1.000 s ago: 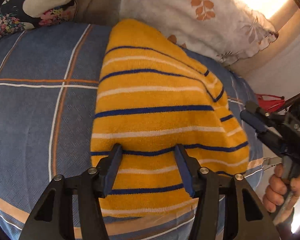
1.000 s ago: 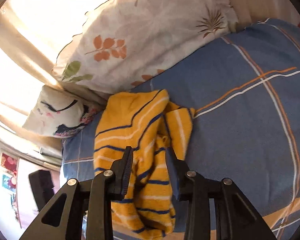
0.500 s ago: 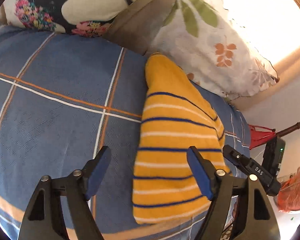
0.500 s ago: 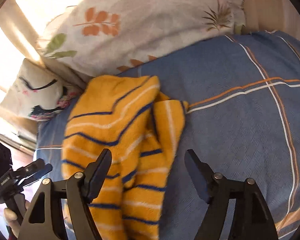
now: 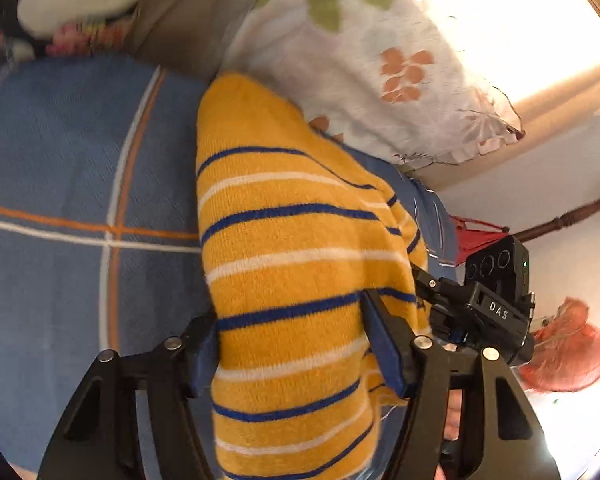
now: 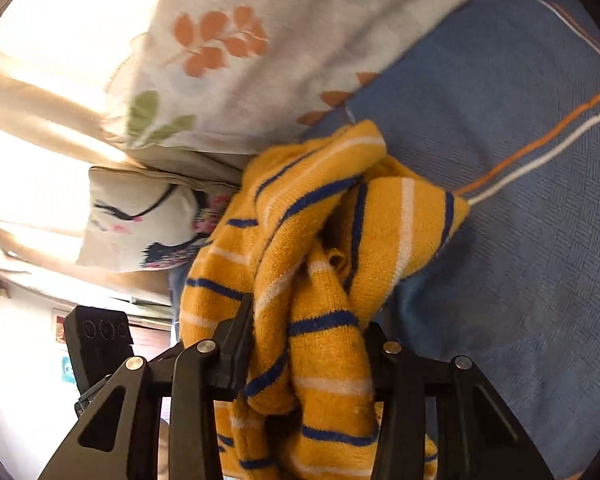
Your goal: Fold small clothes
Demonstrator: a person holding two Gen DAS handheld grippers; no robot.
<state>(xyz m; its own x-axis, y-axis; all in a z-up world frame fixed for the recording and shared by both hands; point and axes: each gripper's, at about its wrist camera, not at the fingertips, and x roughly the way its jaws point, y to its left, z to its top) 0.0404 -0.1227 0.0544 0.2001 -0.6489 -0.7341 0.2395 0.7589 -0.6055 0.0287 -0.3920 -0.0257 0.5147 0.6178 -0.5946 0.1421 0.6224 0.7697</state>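
Observation:
A folded yellow knit garment with blue and white stripes lies on the blue plaid bedspread near the bed's edge. My left gripper has its jaws closed against the near end of the garment, one finger on each side. In the right wrist view the garment is bunched and partly lifted, and my right gripper is shut on its folded layers. The right gripper's body shows at the garment's right edge in the left wrist view.
A white floral pillow and a cushion with a black-and-pink print lie at the head of the bed behind the garment. The bed's edge runs just past the garment. A red item and a wooden stand are beyond it.
Both grippers were open half a second ago and have now closed on the garment. They moved in onto it, and the right side is bunched and raised.

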